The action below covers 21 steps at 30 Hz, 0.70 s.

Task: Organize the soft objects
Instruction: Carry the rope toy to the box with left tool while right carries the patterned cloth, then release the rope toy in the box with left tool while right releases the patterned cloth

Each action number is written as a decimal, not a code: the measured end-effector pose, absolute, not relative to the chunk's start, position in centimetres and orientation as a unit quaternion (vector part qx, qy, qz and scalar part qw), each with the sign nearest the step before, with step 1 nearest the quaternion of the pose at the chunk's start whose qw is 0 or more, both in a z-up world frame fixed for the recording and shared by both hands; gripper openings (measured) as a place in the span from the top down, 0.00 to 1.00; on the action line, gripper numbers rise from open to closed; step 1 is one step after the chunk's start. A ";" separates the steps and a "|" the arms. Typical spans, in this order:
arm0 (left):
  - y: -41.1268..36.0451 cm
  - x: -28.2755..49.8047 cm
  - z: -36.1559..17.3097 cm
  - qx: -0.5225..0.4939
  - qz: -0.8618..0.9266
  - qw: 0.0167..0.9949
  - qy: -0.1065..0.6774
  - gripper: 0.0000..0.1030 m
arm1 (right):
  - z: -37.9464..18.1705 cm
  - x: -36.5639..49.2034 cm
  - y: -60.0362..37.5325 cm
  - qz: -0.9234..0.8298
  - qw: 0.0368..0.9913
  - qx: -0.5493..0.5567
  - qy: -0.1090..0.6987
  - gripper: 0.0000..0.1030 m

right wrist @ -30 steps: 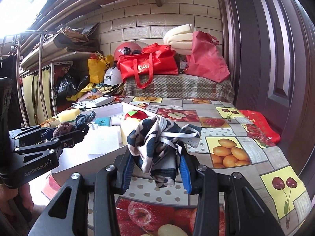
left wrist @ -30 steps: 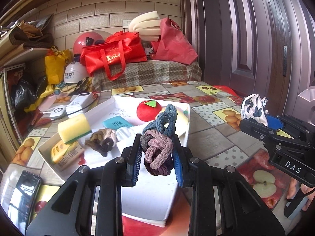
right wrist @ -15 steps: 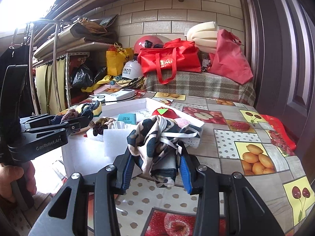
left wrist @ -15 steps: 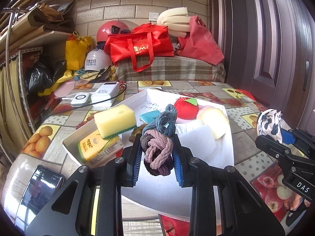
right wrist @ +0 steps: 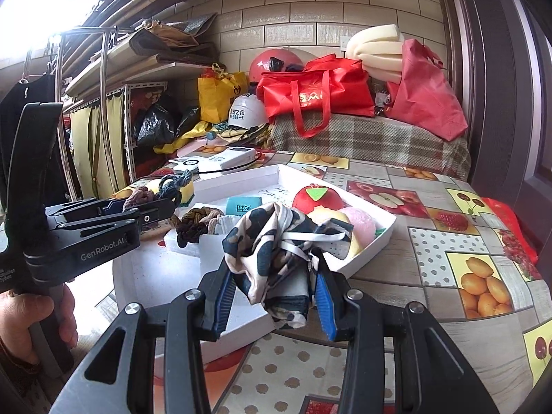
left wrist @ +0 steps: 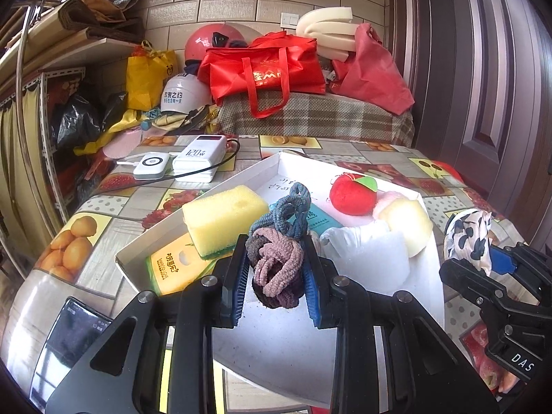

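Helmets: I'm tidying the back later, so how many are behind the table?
2: a red helmet behind the red bag, and a white helmet beside the yellow bag. Clutter may hide more.

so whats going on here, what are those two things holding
A person is sorting soft things at a table with a white tray on it, holding a pair of tongs in each hand. The left tongs are shut on a bundle of hair ties, pink, dark and blue-grey, above the tray. The right tongs are shut on a black-and-white patterned cloth at the tray's near edge. A yellow sponge, a red plush apple and more hair ties already lie in the tray.
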State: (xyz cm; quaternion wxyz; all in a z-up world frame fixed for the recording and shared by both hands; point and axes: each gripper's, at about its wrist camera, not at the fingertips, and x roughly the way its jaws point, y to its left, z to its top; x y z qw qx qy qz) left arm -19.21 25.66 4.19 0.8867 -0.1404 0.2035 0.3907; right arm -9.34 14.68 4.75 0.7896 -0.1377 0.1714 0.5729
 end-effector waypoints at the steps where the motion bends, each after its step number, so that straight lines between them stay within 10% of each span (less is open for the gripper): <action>1: 25.9 -19.1 4.1 -0.142 0.391 0.886 0.206 0.73 | 4.7 -9.5 14.9 0.575 0.788 -0.139 0.171 0.60; 21: 28.2 -16.7 3.5 -0.149 0.411 0.866 0.242 0.73 | 4.2 -10.1 20.0 0.584 0.767 -0.159 0.212 0.59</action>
